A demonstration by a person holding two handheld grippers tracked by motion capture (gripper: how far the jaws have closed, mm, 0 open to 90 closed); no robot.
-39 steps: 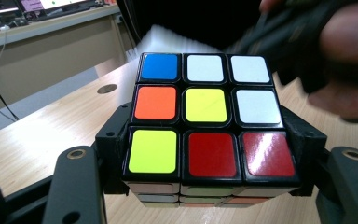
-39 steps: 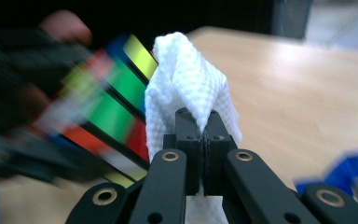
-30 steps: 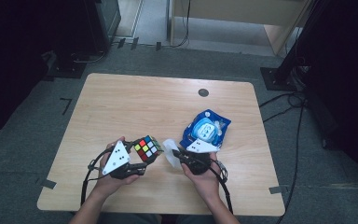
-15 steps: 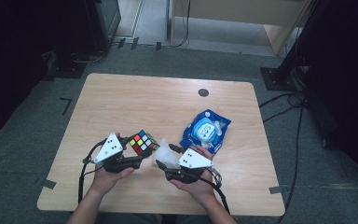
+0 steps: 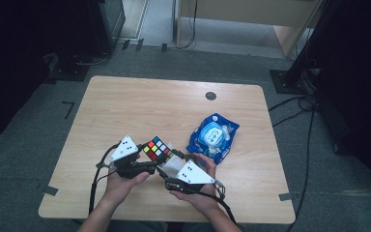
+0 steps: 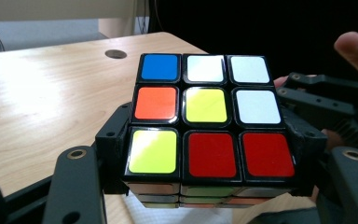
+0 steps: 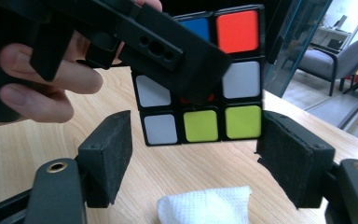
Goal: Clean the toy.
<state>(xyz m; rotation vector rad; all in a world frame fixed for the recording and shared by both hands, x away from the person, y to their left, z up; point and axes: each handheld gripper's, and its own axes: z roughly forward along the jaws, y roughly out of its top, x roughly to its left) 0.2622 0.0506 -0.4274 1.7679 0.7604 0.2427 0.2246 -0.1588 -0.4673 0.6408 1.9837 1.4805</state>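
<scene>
A person sits at a wooden table (image 5: 140, 106) with a two-jaw gripper in each hand. The left gripper (image 6: 205, 154) has its jaws clamped on the sides of a puzzle cube (image 6: 207, 119), holding it up above the near part of the table. The right gripper (image 7: 193, 154) faces the cube from just beside it; its jaws have just been opening and now stand apart, with the cube's lower edge between the pads but not pressed. A folded white tissue (image 7: 205, 205) lies under them. A blue packet (image 5: 213, 137), closed, lies nearby, contents hidden
</scene>
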